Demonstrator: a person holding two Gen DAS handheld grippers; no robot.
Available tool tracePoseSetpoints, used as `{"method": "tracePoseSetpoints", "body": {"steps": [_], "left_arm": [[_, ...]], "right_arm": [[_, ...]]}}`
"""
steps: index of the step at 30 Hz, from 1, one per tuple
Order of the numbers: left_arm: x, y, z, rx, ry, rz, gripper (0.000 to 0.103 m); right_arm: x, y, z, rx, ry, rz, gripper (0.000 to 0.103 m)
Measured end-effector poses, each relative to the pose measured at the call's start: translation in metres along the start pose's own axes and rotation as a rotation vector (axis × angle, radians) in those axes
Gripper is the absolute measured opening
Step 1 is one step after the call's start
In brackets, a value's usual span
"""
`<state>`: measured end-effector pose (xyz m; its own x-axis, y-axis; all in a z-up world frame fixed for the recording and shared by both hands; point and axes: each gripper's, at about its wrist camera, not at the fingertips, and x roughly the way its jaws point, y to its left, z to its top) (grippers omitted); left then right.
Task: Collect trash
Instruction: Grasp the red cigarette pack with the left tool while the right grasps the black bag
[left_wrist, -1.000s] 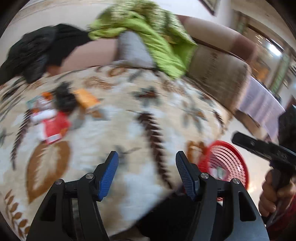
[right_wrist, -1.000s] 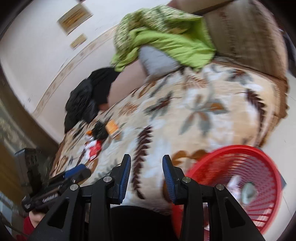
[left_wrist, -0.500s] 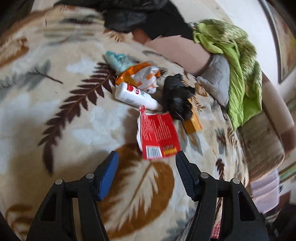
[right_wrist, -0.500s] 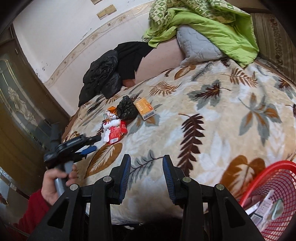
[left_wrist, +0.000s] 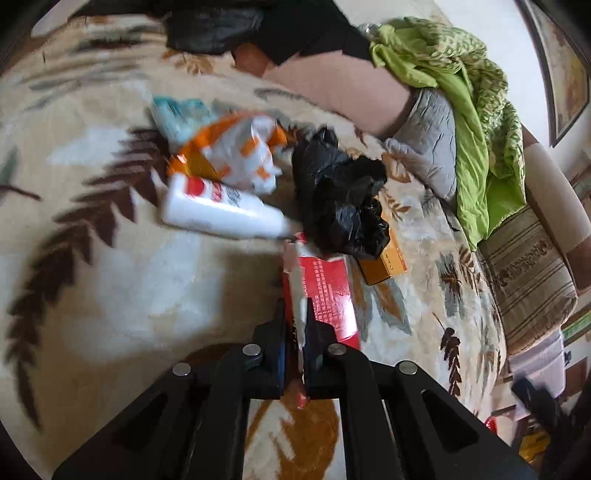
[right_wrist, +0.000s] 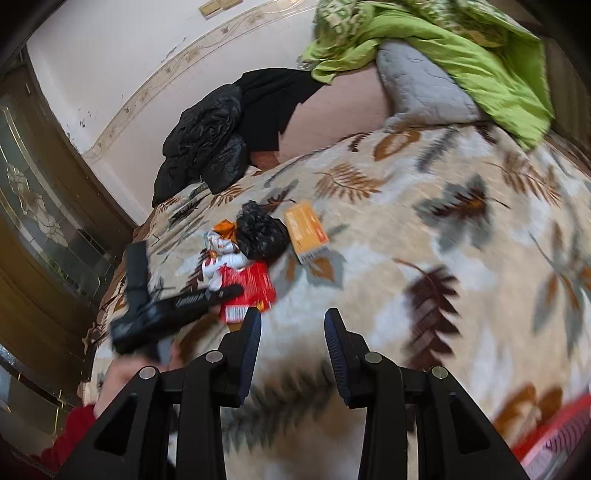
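A pile of trash lies on the leaf-patterned blanket (left_wrist: 110, 295): a red packet (left_wrist: 328, 291), a white bottle (left_wrist: 221, 210), a crumpled black bag (left_wrist: 340, 199), an orange box (left_wrist: 388, 266), an orange-and-white wrapper (left_wrist: 236, 155) and a teal packet (left_wrist: 177, 114). My left gripper (left_wrist: 297, 314) is shut on the near edge of the red packet. The right wrist view shows the same left gripper (right_wrist: 236, 290) over the red packet (right_wrist: 255, 284), beside the black bag (right_wrist: 260, 236) and orange box (right_wrist: 304, 229). My right gripper (right_wrist: 291, 321) is open over the blanket, nothing between its fingers.
A red mesh basket (right_wrist: 561, 435) sits at the lower right edge of the bed. A green quilt (right_wrist: 461, 48), a grey pillow (right_wrist: 421, 88) and black clothing (right_wrist: 221, 133) lie along the headboard. A glazed wooden door (right_wrist: 33, 221) stands left.
My left gripper swung to the trash pile, came down and shut on the red packet. My right gripper turned from the red basket toward the pile.
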<state>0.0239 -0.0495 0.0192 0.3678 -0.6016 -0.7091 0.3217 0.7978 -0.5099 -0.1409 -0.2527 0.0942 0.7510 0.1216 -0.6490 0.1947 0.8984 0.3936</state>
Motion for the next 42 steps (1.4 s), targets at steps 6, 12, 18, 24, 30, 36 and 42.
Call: {"method": "tracePoseSetpoints", "body": {"steps": [6, 12, 18, 24, 30, 36, 42], "left_arm": [[-0.048, 0.009, 0.004, 0.073, -0.121, 0.059, 0.004], [-0.073, 0.035, 0.015, 0.045, -0.198, 0.114, 0.004], [-0.081, 0.047, 0.022, 0.026, -0.222, 0.121, 0.004], [-0.085, 0.042, 0.021, 0.049, -0.238, 0.122, 0.004], [-0.094, 0.026, 0.014, 0.089, -0.278, 0.129, 0.004], [-0.112, 0.002, -0.003, 0.165, -0.345, 0.139, 0.004], [-0.130, -0.022, -0.028, 0.244, -0.389, 0.168, 0.004]], "right_arm": [[0.073, 0.024, 0.037, 0.007, 0.048, 0.032, 0.039], [0.142, 0.028, 0.058, 0.053, 0.111, -0.018, 0.039], [0.181, 0.017, 0.059, 0.149, 0.116, -0.049, 0.038], [0.172, 0.020, 0.050, 0.116, 0.080, -0.059, 0.013], [0.123, 0.031, 0.033, 0.053, -0.003, -0.071, 0.011], [0.064, 0.044, 0.009, 0.010, -0.102, -0.053, 0.011], [0.024, 0.044, -0.013, 0.007, -0.144, -0.030, 0.011]]}}
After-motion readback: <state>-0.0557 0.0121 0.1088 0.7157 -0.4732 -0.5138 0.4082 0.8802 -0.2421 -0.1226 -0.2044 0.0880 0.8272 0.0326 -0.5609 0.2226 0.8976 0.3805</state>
